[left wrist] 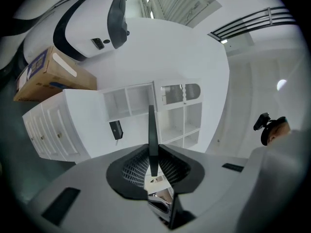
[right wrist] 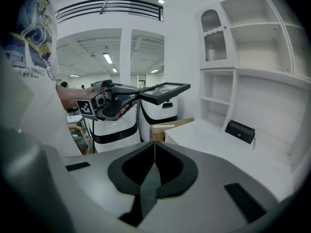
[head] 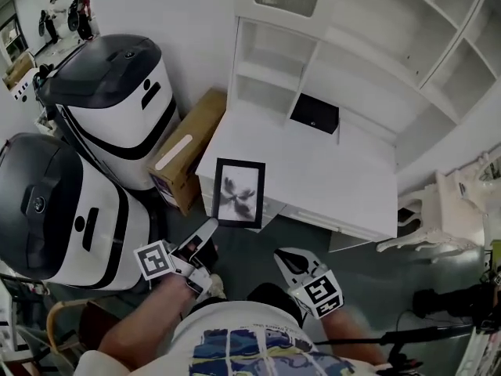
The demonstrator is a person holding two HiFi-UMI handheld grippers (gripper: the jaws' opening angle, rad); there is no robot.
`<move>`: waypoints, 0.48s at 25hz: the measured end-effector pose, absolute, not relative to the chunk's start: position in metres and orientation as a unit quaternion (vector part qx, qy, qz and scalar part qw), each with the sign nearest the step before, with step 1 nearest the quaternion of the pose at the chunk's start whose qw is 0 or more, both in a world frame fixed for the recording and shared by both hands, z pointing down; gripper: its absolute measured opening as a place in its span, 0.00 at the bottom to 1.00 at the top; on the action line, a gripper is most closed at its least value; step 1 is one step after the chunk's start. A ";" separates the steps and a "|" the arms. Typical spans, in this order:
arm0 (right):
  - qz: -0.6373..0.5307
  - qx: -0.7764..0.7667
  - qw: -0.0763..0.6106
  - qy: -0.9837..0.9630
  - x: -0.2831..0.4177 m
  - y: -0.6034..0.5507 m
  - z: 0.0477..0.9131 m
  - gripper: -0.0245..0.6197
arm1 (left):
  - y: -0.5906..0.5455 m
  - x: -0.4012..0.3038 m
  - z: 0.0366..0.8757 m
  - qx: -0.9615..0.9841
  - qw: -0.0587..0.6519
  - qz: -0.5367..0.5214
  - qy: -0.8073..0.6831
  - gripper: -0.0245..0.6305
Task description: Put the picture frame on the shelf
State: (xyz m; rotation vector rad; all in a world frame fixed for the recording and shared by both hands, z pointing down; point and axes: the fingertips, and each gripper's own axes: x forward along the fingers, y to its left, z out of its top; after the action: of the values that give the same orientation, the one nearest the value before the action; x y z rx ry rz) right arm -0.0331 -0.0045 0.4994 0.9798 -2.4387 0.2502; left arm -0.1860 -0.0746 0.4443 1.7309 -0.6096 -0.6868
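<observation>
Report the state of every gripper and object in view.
Black rectangular picture frame: held flat in the air, not on the shelf.
Left gripper: shut on the frame's edge.
Right gripper: shut, holding nothing.
White wooden shelf unit: visible compartments empty.
Brown cardboard box: closed.

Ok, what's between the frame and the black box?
Nothing but bare desktop between the picture frame and the black box, clearest in the head view.

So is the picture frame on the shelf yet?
Not yet. The left hand-held gripper holds the picture frame in the air, short of the shelf.
</observation>
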 end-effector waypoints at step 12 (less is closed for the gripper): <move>0.114 0.360 0.265 -0.887 -0.019 -0.100 0.519 0.08 | -0.233 -0.182 0.448 0.731 0.545 -0.311 -0.268 0.14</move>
State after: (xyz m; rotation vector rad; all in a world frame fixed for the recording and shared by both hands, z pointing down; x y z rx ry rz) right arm -0.0186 -0.0999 0.5185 0.9725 -2.3969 0.3089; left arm -0.1821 -0.2325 0.4479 1.7343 -0.6365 -0.7379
